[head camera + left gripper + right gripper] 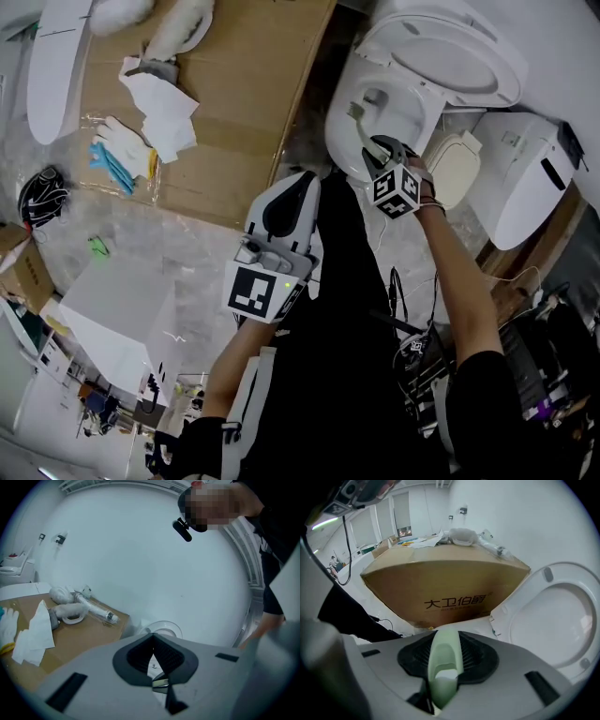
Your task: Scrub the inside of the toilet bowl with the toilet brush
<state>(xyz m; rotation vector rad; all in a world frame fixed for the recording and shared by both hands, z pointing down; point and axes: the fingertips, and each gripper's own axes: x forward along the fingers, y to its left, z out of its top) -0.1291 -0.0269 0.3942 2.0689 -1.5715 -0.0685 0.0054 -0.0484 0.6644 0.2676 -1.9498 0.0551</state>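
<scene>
Toilet brush, pale green handle clamped in the jaws of the right tool, is extended ahead of that tool into the toilet bowl, left tool held closed and empty well behind; handle could be twisted loose if pressed hard against the porcelain.

White gloves and crumpled paper lie on the cardboard box
</scene>
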